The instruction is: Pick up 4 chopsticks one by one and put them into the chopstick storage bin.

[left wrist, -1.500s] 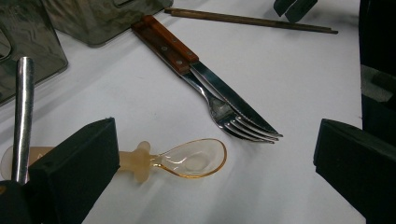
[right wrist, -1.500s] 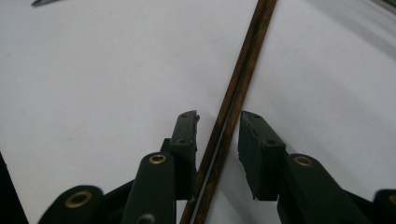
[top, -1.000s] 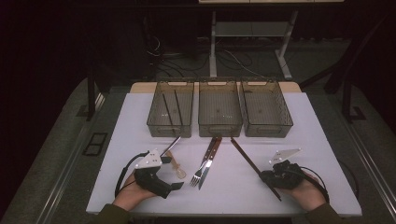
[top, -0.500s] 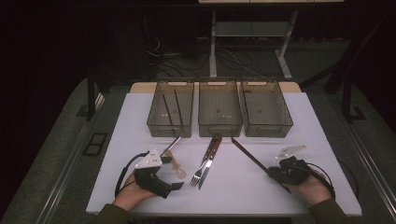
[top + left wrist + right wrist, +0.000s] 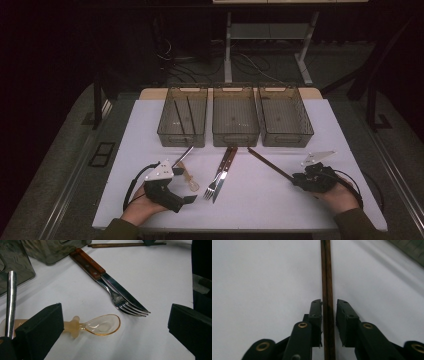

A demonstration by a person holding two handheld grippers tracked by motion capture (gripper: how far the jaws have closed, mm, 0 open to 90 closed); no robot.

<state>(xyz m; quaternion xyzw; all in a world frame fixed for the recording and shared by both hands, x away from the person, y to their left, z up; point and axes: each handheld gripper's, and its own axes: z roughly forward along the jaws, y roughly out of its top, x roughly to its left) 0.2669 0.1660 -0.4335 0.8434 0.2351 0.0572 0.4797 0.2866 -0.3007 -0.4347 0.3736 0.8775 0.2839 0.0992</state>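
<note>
Since a second ago, having slid along the chopsticks [image 5: 270, 164] toward the near right of the table [image 5: 260, 200]: right gripper [image 5: 300, 181], jaws just easing a little wider around the sticks. Left gripper [image 5: 187, 199] staying put.

Looking down from the high view: lying at the near left, the left gripper in a hand [image 5: 137, 210], jaws standing wide apart and pointing right toward a fork [image 5: 215, 184] and a knife [image 5: 223, 170]. Resting just beside it, an amber spoon [image 5: 189, 181] and a metal handle [image 5: 182, 156]. Standing in a row at the far side, three clear bins [image 5: 235, 120], the left one holding two dark sticks. Running diagonally from just before the right bin down to the right gripper, the chopsticks, lying flat on the table.

Looking along the left gripper view: jaws gaping wide with nothing between the pads. Lying ahead, the amber spoon [image 5: 100, 325], bowl facing up, with the fork [image 5: 120, 302] and wooden-handled knife [image 5: 105, 277] side by side beyond it. Crossing the top edge, the chopsticks [image 5: 125, 244].

Looking along the right gripper view: jaws nearly together, straddling the chopsticks [image 5: 327, 277]; left pad sitting right against the wood, right pad standing slightly off it. Not clamping, as far as can be told.
</note>
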